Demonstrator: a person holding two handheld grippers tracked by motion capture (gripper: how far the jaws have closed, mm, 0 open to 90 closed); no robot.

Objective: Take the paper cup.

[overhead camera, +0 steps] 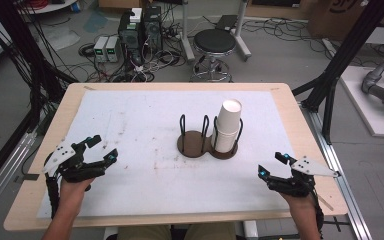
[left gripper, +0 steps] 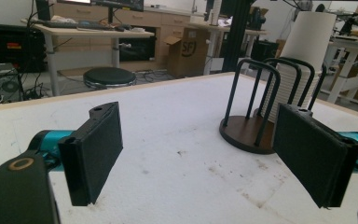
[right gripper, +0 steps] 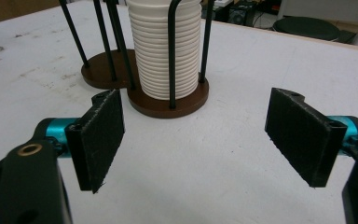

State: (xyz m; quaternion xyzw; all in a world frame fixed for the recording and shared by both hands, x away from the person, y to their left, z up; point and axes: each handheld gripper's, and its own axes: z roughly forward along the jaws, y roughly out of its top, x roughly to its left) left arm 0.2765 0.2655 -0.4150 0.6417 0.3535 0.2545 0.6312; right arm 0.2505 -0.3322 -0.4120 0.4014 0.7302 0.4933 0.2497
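While unused, both grippers' jaws released, well apart from the cup stack (overhead camera: 227,127).

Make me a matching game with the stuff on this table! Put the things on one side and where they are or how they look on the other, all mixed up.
Things:
1. stack of paper cups
2. left gripper
3. right gripper
4. empty ring of the holder

Descriptions:
A. open, near the table's right edge in the high view
B. dark brown disc with nothing standing on it
C. white, upright inside black wire loops
D. open, near the table's left edge in the high view

Pairs: 1-C, 2-D, 3-A, 4-B
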